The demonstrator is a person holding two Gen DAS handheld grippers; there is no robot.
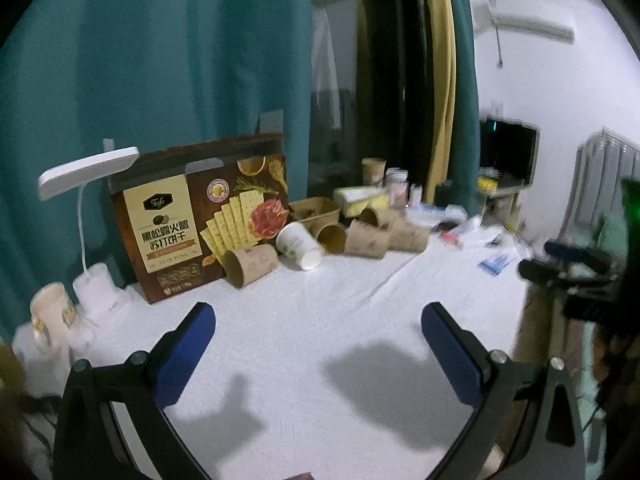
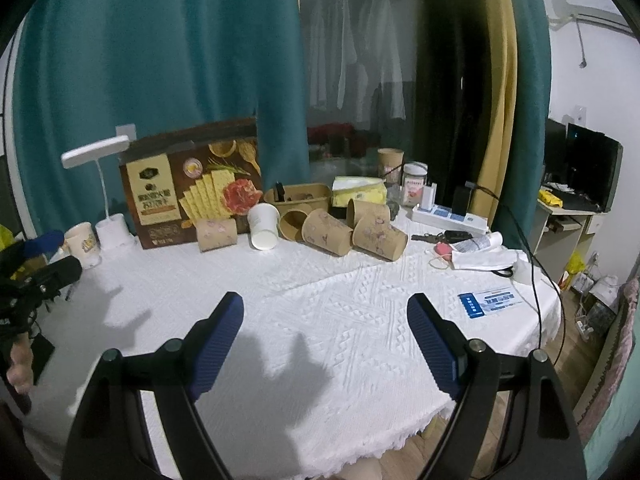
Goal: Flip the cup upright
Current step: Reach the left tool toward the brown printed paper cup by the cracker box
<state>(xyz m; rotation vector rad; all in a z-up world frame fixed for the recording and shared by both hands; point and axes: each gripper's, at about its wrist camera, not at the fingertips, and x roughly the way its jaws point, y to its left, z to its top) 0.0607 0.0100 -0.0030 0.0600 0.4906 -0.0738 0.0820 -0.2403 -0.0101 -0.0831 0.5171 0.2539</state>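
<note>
Several brown paper cups lie on their sides at the back of the white table, among them one in front of the cracker box and a cluster further right. A white paper cup lies tipped among them. My left gripper hangs open over bare tablecloth, well short of the cups, nothing between its blue pads. My right gripper is likewise open and empty above the cloth. In the right wrist view the left gripper shows at the left edge; in the left wrist view the right gripper shows at the right edge.
A cracker box stands behind the cups, with a white desk lamp and a mug to its left. A brown tray, tissue pack, jar, power strip and papers crowd the right.
</note>
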